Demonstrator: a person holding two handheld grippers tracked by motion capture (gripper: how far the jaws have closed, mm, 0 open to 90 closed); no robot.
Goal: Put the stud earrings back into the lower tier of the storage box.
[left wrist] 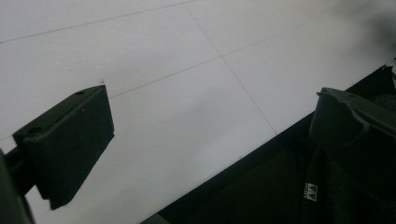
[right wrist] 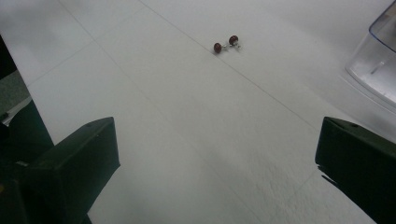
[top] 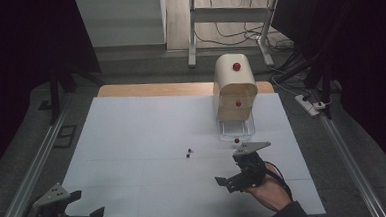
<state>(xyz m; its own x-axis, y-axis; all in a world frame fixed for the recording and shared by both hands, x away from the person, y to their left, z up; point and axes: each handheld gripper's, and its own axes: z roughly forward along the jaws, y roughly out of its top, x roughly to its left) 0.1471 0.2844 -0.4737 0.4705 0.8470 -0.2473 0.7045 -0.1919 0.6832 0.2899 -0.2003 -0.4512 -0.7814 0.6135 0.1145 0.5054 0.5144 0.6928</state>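
At the near left corner of the desk (top: pixel 132 136), the left hand-held gripper (top: pixel 83 207) sits low over the desk's near edge, its jaws spread wide with nothing between them; in the left gripper view (left wrist: pixel 205 140) one jaw lies over the white surface and the other over the dark space beyond the edge. Further right and a little farther in, a hand (top: pixel 270 192) holds the right hand-held gripper (top: pixel 227 179) above the white surface, jaws likewise released and empty, pointing left. In the right gripper view (right wrist: pixel 215 154) its two black jaws stand well apart over bare desk.

Beyond it, near the middle of the desk, lie two small red beads (top: pixel 189 153) just beside each other; the right gripper view (right wrist: pixel 225 44) shows them well ahead of the jaws. To their right a clear plastic drawer (top: pixel 237 128) stands pulled out, with a red knob (top: pixel 237 140) at its front. Behind the drawer, at the far right of the desk, stands a small cream cabinet (top: pixel 235 84) with a rounded top and red knobs.
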